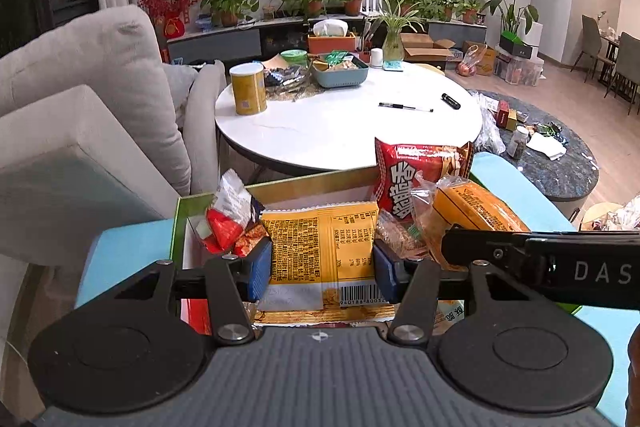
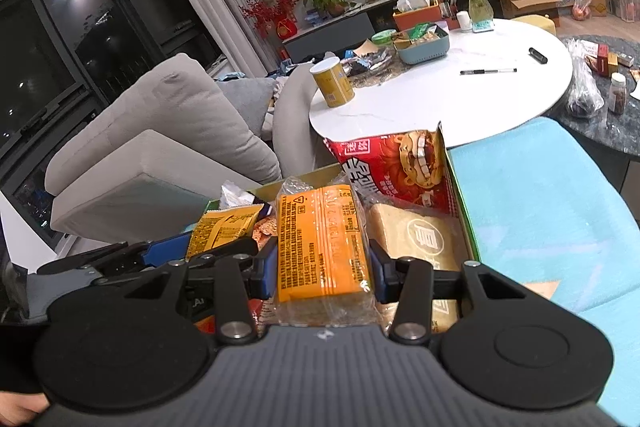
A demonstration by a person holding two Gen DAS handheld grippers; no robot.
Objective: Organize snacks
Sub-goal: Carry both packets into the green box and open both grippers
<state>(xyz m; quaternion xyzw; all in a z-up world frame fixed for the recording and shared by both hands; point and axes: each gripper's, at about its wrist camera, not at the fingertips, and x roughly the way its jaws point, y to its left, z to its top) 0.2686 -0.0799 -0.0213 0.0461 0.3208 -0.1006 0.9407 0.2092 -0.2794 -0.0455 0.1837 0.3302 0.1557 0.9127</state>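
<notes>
Lying flat in the green-rimmed snack box, a yellow snack packet sits between the blue pads of the left tool, which clamps its sides. At 3 o'clock, the right tool grips an orange-labelled bread pack. A red snack bag stands upright at 1 o'clock against the box's far wall. Beyond, at 12 o'clock, the round white worktop carries a yellow canister and a pen.
</notes>
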